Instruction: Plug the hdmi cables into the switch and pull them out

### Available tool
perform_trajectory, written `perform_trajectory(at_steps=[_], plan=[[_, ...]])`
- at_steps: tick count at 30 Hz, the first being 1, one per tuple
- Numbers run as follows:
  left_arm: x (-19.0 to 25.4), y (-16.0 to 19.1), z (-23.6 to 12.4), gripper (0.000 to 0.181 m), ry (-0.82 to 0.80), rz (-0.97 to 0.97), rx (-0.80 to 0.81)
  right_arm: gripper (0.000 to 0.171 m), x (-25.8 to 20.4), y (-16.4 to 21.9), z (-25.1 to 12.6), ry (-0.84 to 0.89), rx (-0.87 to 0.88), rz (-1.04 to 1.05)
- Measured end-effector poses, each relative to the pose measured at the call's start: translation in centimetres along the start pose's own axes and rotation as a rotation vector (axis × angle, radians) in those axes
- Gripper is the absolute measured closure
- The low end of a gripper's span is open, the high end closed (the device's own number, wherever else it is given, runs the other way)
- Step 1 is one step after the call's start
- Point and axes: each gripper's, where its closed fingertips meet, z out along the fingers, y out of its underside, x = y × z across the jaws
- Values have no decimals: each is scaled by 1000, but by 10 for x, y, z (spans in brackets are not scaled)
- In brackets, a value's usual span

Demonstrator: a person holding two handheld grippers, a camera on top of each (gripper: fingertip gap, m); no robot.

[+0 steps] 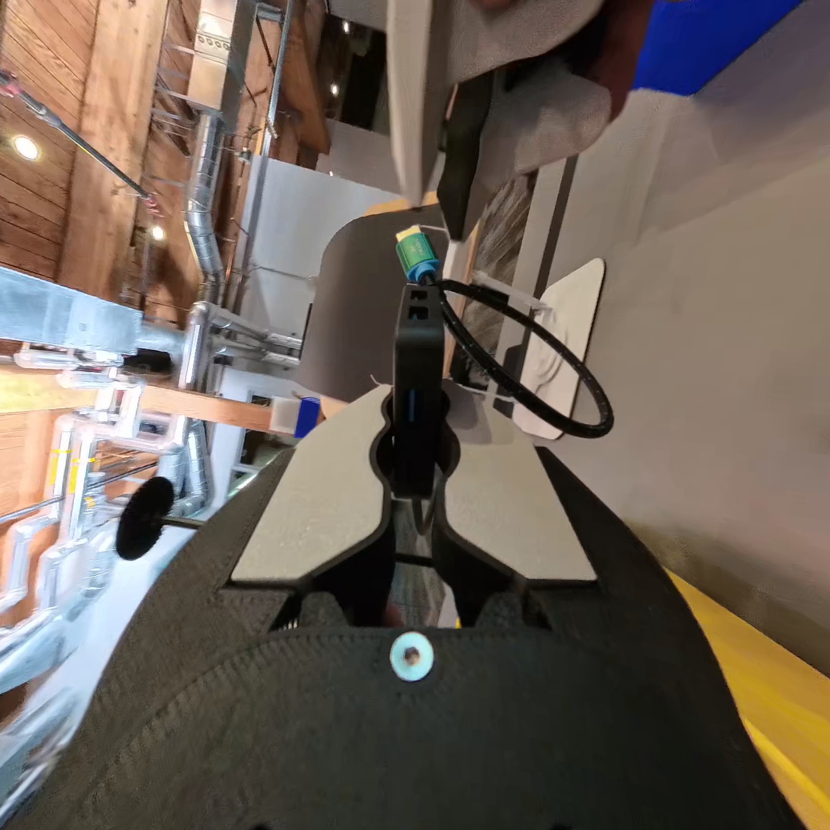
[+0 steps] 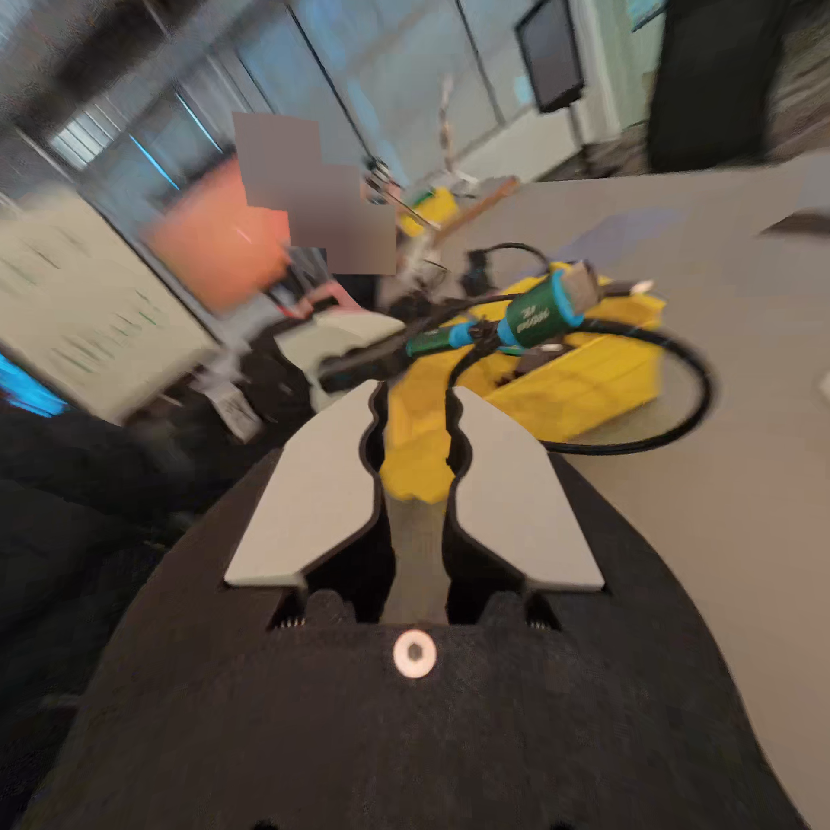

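In the left wrist view my left gripper (image 1: 415, 404) is shut on the black HDMI switch (image 1: 417, 359), held edge-on with two empty ports facing me. A green plug (image 1: 415, 256) with a gold tip sits just past the switch's far end, not in a port. Its black cable (image 1: 584, 381) loops to the right. In the right wrist view my right gripper (image 2: 415, 390) is open, its jaws a small gap apart. The black cable (image 2: 691, 395) runs close along my right finger's inner edge. Two green plugs (image 2: 534, 319) tied together hang just beyond the tips. The view is blurred.
A yellow bin (image 2: 584, 381) stands on the grey table (image 2: 718, 516) beyond the right gripper. A person in an orange top (image 2: 215, 251) is behind it. A white pad (image 1: 566, 341) lies on the grey table (image 1: 696, 359), with a yellow bin edge (image 1: 772, 696) nearby.
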Motion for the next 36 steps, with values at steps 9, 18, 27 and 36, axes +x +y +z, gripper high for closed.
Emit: perform_trajectory(at_steps=[9, 18, 27, 36], plan=[[-10, -26, -22, 168, 216, -165, 167, 139, -15, 12, 3, 489, -376, -1170], [1, -46, -39, 168, 352, -147, 231, 158, -30, 20, 14, 545, -453, -1408], [6, -49, -53, 168, 472, -194, 260, 161, -32, 33, 19, 517, -542, -1453], [5, -53, -64, 167, 569, -329, 318, 160, -43, 40, 16, 450, -604, -1454]])
